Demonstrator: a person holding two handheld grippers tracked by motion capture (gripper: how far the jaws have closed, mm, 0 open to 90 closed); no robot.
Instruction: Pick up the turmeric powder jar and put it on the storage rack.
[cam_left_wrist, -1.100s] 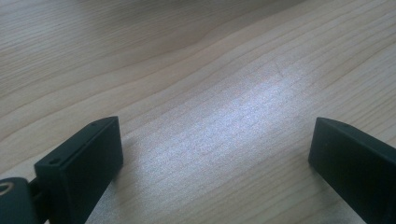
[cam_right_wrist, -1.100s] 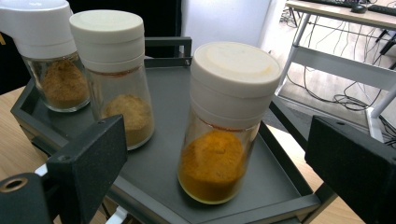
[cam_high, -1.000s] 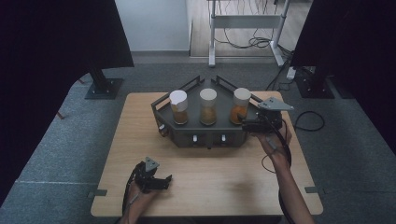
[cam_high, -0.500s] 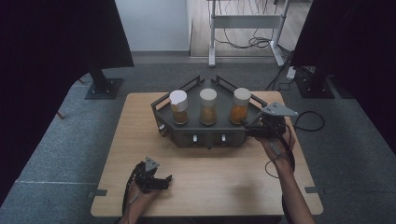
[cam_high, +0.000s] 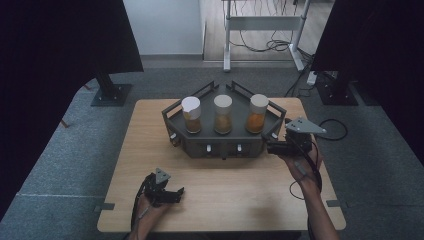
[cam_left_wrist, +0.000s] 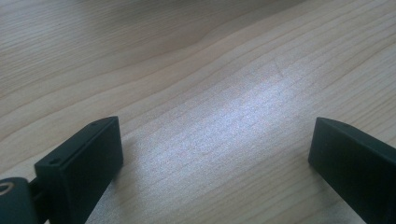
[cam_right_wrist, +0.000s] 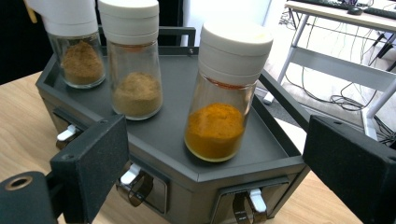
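On grey carpet (cam_high: 80, 150), wooden table (cam_high: 230, 195).

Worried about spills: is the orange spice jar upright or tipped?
Upright: the orange jar stands on its base on the rack, white cap on top.

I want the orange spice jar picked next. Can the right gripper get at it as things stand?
Probably yes: the right gripper is open beside the rack, the orange spice jar stands nearest it, with a gap to the middle jar and only a low rim.
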